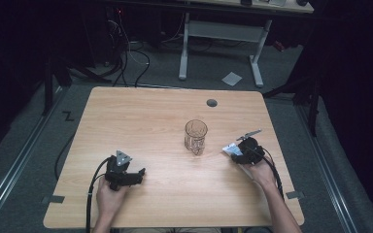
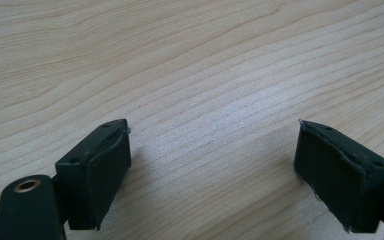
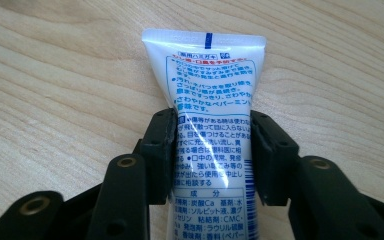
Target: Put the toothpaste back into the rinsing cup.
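A white tube (image 3: 207, 75) with blue and red print lies flat on the wooden table (image 1: 141, 116), its crimped end pointing away in the right gripper view. My right gripper (image 3: 212, 155) is shut on the tube, one black pad pressed against each side of its middle. In the high view the right gripper (image 1: 238, 151) rests at the table's right with the tube's (image 1: 231, 149) white end sticking out toward a clear drinking glass (image 1: 195, 137). My left gripper (image 1: 138, 174) lies at the front left, its jaws wide apart over bare wood (image 2: 212, 165).
The glass stands upright near the table's middle, just left of the right gripper. A round grey cable hole (image 1: 211, 103) sits near the far edge. Beyond the table are a white desk frame (image 1: 221, 34), floor cables and a sheet of paper (image 1: 231, 78).
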